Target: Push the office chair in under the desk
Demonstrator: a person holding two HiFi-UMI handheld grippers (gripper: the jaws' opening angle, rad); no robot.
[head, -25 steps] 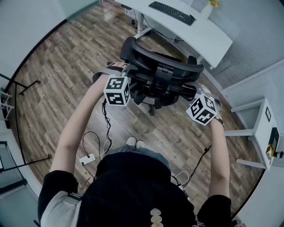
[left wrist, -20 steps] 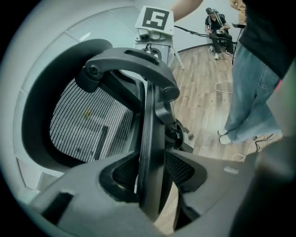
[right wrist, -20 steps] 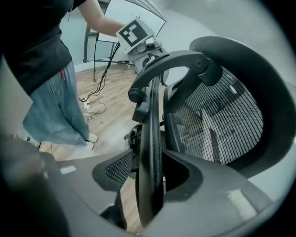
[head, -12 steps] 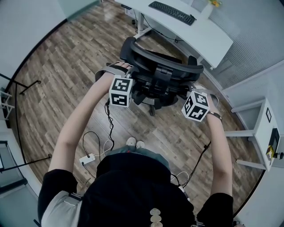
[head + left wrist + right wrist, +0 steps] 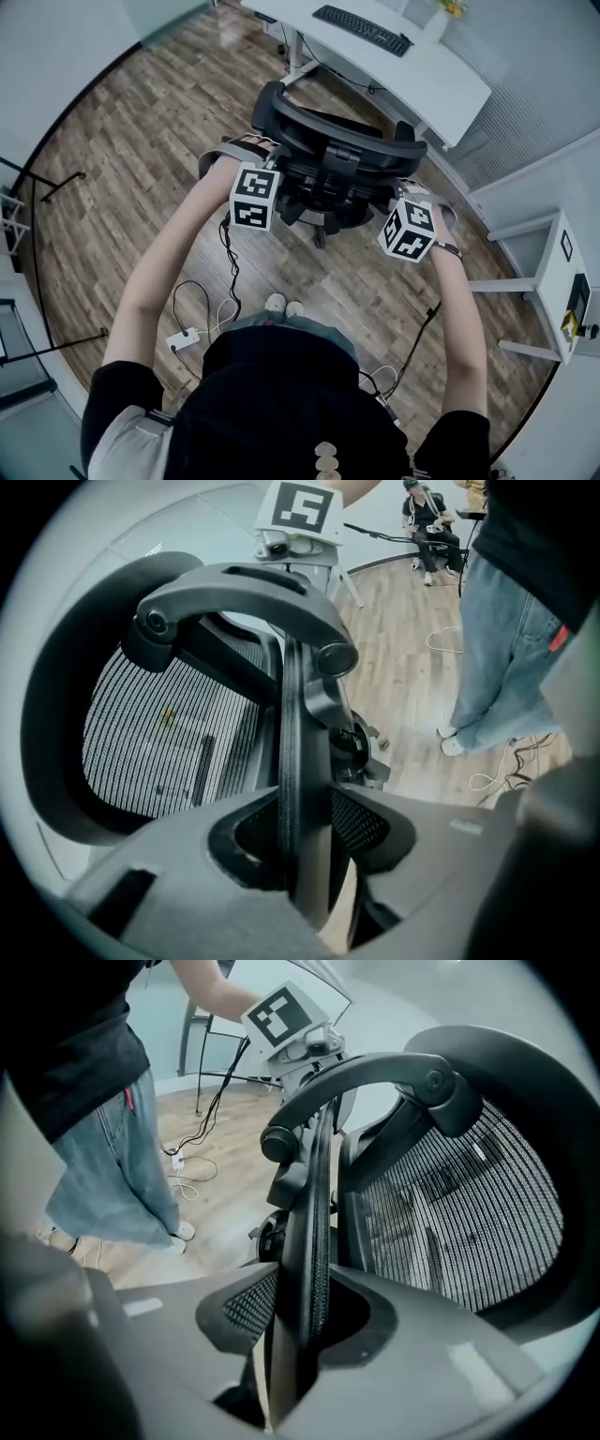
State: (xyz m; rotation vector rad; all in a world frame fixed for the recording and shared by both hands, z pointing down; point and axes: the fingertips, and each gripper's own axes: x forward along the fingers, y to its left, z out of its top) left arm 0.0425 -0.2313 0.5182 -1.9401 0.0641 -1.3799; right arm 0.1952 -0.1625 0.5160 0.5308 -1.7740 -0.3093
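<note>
Left gripper [image 5: 305, 855] and right gripper [image 5: 300, 1321] are each closed on a side rim of the office chair [image 5: 328, 159]. In either gripper view the thin edge of the mesh backrest [image 5: 159, 733] stands upright between the two jaws, pinched from both sides. You hold the chair at opposite sides of the backrest with your arms out ahead of you. This is probably so that a forward push runs straight and the wheeled base [image 5: 321, 228] does not swing aside.

The chair stands on the wood floor [image 5: 141, 131] between you and the white desk [image 5: 427, 80], its back toward you and its seat toward the desk. Judged from the head view, it is near the desk's front edge but not yet under it. A keyboard [image 5: 363, 27] lies on the desktop, above the chair's path.

Cables and a power strip [image 5: 185, 335] lie on the floor near your feet, behind the chair, so they should not catch the wheels. What is left appears to be a level push toward the opening under the desktop.
</note>
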